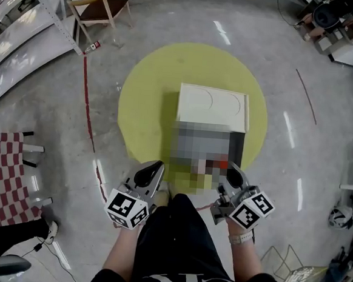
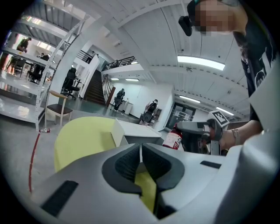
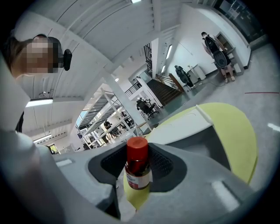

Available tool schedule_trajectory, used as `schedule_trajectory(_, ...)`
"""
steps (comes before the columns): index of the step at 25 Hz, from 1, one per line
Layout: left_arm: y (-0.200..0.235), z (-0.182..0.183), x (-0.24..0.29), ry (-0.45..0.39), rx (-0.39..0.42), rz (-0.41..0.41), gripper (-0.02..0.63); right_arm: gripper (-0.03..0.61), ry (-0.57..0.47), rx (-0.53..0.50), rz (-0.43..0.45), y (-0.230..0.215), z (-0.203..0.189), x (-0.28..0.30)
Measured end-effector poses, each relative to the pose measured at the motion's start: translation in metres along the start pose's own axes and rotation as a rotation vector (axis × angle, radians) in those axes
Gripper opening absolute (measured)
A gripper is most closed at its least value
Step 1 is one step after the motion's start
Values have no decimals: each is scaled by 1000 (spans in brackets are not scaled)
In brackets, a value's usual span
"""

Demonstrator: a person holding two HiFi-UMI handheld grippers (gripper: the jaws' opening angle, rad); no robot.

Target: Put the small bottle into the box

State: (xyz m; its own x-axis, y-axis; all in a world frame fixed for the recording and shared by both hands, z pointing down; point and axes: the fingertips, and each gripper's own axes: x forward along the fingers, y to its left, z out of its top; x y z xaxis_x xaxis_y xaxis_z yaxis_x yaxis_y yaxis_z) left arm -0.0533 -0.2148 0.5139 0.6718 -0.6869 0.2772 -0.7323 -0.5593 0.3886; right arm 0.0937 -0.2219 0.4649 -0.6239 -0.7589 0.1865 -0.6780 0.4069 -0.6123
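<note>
The small bottle (image 3: 138, 174), red-capped with a white label, stands upright between the pads of my right gripper (image 3: 139, 165), which is shut on it. In the head view the right gripper (image 1: 231, 174) holds the bottle's red cap (image 1: 222, 165) at the near edge of the box (image 1: 213, 107), whose white lid lies open at the back; a mosaic patch covers much of the box's inside. My left gripper (image 1: 152, 173) hangs left of the box, its pads (image 2: 131, 161) together with nothing between them. From the left gripper view the bottle (image 2: 173, 139) shows beside the box (image 2: 133, 131).
The box sits on a round yellow mat (image 1: 141, 104) on a grey floor. A red tape line (image 1: 88, 109) runs to the left. A chair (image 1: 103, 10) stands far left at the back, a checkered seat (image 1: 3, 175) at near left, a wire basket (image 1: 284, 261) at near right.
</note>
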Motion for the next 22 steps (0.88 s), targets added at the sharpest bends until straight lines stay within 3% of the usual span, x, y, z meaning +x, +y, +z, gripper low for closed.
schedule_trajectory(16, -3, -16, 18, -20, -49, -3, 23, 147, -3, -47, -53, -22, 3, 28)
schedule_trajectory(22, -7, -19, 21, -18, -54, -13, 21, 147, 57, -205, -107, -26, -5, 37)
